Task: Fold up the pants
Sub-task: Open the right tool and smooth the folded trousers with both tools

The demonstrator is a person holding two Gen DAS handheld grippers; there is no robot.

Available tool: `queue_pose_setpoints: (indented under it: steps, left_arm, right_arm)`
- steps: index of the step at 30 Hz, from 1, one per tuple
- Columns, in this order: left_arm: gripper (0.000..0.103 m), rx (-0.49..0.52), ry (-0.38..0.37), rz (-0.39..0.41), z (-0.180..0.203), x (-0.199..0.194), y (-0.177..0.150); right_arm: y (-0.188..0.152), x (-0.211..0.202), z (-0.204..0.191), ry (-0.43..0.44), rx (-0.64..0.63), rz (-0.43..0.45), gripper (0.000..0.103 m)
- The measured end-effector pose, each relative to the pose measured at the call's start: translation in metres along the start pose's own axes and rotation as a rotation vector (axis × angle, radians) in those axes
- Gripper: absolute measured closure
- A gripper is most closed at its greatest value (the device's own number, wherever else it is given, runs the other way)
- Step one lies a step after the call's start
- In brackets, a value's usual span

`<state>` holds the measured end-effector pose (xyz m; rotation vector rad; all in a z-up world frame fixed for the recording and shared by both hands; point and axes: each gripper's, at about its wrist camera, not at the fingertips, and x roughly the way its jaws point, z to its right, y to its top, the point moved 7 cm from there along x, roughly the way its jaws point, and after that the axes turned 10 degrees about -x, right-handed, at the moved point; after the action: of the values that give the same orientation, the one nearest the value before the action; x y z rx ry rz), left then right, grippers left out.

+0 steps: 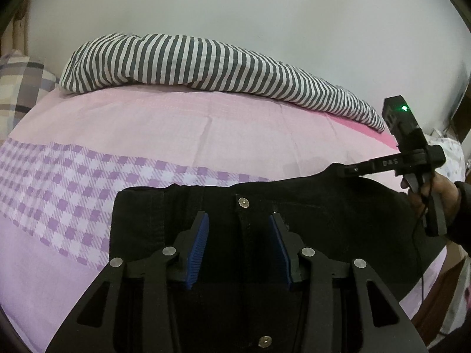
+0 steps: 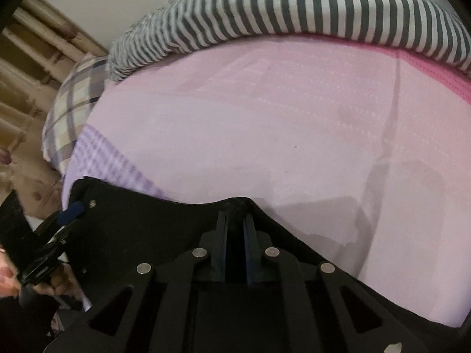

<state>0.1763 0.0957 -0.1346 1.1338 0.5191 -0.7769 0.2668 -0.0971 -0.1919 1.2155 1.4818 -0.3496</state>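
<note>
Left wrist view: the black pants (image 1: pixel 294 206) lie flat on the bed (image 1: pixel 176 123), waistband on the far side, on a pink sheet with a band of purple checks at the left. The left tool (image 1: pixel 239 220) hangs over the waistband with its blue pads (image 1: pixel 200 247) standing apart, one on each side of the fly; a metal button (image 1: pixel 243 202) shows just beyond them. The jaws are open and the pads press on nothing. At the right, the right tool (image 1: pixel 346 170) reaches in from the side and its tips meet the far right corner of the waistband, which rises in a small peak there. A hand (image 1: pixel 441 197) grips its handle, and a green light glows on the black box above it. A striped duvet (image 1: pixel 206 64) lies bunched along the far edge of the bed by the pale wall, and a checked pillow (image 1: pixel 20 85) sits at the far left.

Right wrist view: the right tool (image 2: pixel 235 220) is closed on a fold of the pants (image 2: pixel 147 223), and the black cloth stands up in a peak just beyond its tips. The rest of the waistband runs off to the left, where the left tool (image 2: pixel 69 213) shows with one blue pad near the button, a hand (image 2: pixel 59 285) below it. Beyond lie the pink sheet of the bed (image 2: pixel 265 117), the striped duvet (image 2: pixel 294 6) at the far edge and the checked pillow (image 2: pixel 73 108) at the left.
</note>
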Motion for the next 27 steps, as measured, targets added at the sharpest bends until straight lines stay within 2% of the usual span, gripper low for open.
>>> queue_pose_setpoints:
  steps: [3, 6, 8, 11, 15, 18, 22, 26, 27]
  left_arm:
    - [0.059, 0.022, 0.014, 0.000, 0.000, 0.003, -0.002]
    - [0.059, 0.041, 0.031, 0.001, 0.000, 0.006, -0.003]
    - [0.059, 0.049, 0.041, -0.002, 0.000, 0.007, -0.004]
    - [0.059, 0.036, 0.041, -0.012, -0.001, 0.006, -0.003]
    - [0.059, 0.036, 0.052, -0.001, 0.003, -0.004, -0.004]
    - [0.059, 0.075, 0.059, 0.009, 0.010, -0.012, -0.009]
    - [0.058, 0.096, 0.045, -0.004, 0.020, -0.016, -0.018]
    - [0.058, 0.121, 0.064, -0.035, 0.025, -0.010, -0.028]
    - [0.058, 0.126, 0.078, -0.042, 0.024, -0.008, -0.029]
  right_arm:
    - [0.000, 0.000, -0.001, -0.022, -0.005, 0.008, 0.093]
    - [0.001, 0.001, -0.003, -0.057, -0.004, 0.008, 0.085]
    - [0.002, -0.003, -0.003, -0.041, 0.018, 0.016, 0.080]
    - [0.005, -0.027, 0.000, -0.024, 0.024, 0.058, 0.077]
    - [-0.005, -0.065, 0.016, -0.067, -0.005, 0.072, 0.071]
    - [-0.020, -0.077, 0.027, -0.103, -0.037, 0.044, 0.071]
    - [-0.042, -0.066, 0.031, -0.134, -0.080, -0.036, 0.071]
    - [-0.046, -0.051, 0.026, -0.160, -0.111, -0.026, 0.071]
    - [-0.045, -0.047, 0.026, -0.200, -0.123, -0.014, 0.077]
